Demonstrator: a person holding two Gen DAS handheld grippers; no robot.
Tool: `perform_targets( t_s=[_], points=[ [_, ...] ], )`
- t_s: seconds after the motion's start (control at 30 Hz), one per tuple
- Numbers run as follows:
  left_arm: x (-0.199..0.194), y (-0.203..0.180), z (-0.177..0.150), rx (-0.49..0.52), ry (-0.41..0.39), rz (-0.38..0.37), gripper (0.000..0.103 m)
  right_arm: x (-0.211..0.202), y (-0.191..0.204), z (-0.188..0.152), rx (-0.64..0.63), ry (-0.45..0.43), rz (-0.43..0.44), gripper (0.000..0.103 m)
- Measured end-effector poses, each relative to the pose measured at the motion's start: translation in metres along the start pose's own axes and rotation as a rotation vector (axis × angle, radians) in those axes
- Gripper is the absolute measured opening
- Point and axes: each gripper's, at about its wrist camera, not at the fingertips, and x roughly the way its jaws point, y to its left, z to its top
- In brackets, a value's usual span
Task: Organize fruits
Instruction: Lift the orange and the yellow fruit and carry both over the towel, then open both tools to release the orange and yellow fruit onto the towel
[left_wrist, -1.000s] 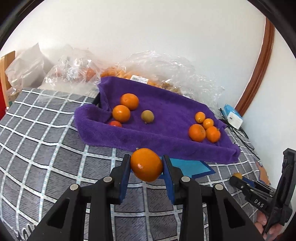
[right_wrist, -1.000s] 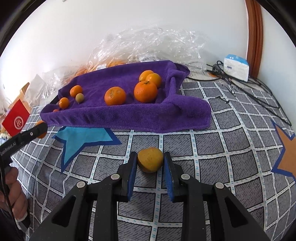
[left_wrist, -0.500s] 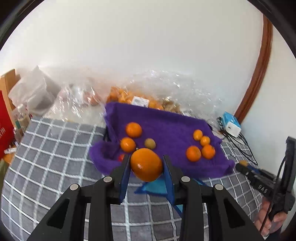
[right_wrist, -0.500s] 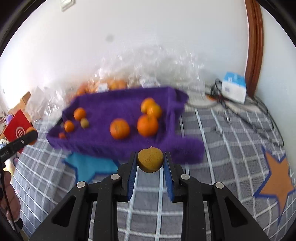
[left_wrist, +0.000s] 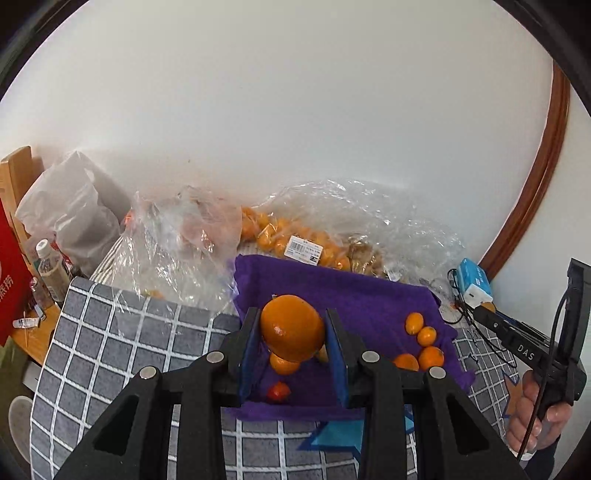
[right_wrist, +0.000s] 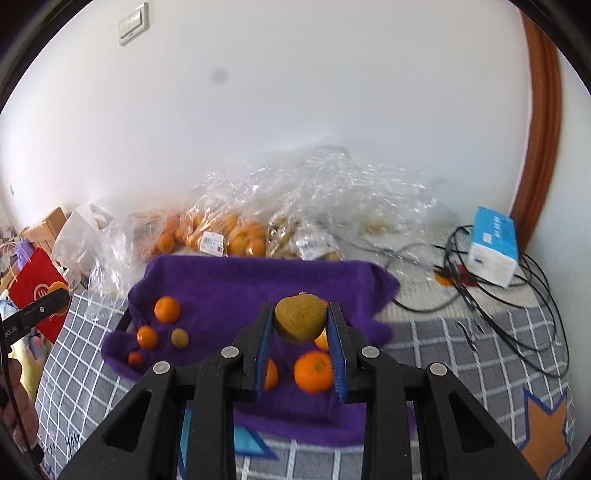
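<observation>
A grey checked tablecloth (left_wrist: 110, 350) is covering the lower part of both views. Clear plastic bags (right_wrist: 314, 206) with oranges inside are lying against the white wall, just behind a purple towel (left_wrist: 369, 295) in the middle of the frames. On the towel, small oranges (left_wrist: 421, 339) are sitting at the right in the left wrist view; three more and a greenish fruit (right_wrist: 180, 338) are sitting at the left in the right wrist view. A blue-white box (right_wrist: 493, 245) with black cables is lying at the right. The left gripper (left_wrist: 291, 332) is clamping a big orange (left_wrist: 291, 326), which is hiding part of the towel. The right gripper (right_wrist: 300, 325) is clamping a yellow-brown pear (right_wrist: 300, 323) above the towel.
</observation>
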Motion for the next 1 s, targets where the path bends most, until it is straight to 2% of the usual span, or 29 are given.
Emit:
perform_targets(
  t_s=[0.1, 0.37, 0.6, 0.87, 1.0],
  points=[
    [0.009, 0.006, 0.006, -0.006, 0.002, 0.004, 0.032, 0.027, 0.004, 0.002, -0.009, 0.036, 0.020, 0.028],
    [0.048, 0.013, 0.008, 0.007, 0.057, 0.018, 0.032, 0.105, 0.010, -0.014, -0.034, 0.205, 0.025, 0.028],
    [0.090, 0.009, 0.009, 0.014, 0.103, 0.017, 0.032, 0.128, 0.009, -0.026, -0.047, 0.265, 0.032, 0.028],
    [0.136, 0.006, 0.011, 0.003, 0.143, 0.035, 0.032, 0.125, 0.008, -0.025, -0.062, 0.276, 0.041, 0.029],
    [0.156, 0.006, 0.012, -0.001, 0.166, 0.067, 0.032, 0.118, 0.006, -0.021, -0.063, 0.257, 0.051, 0.038]
  ],
)
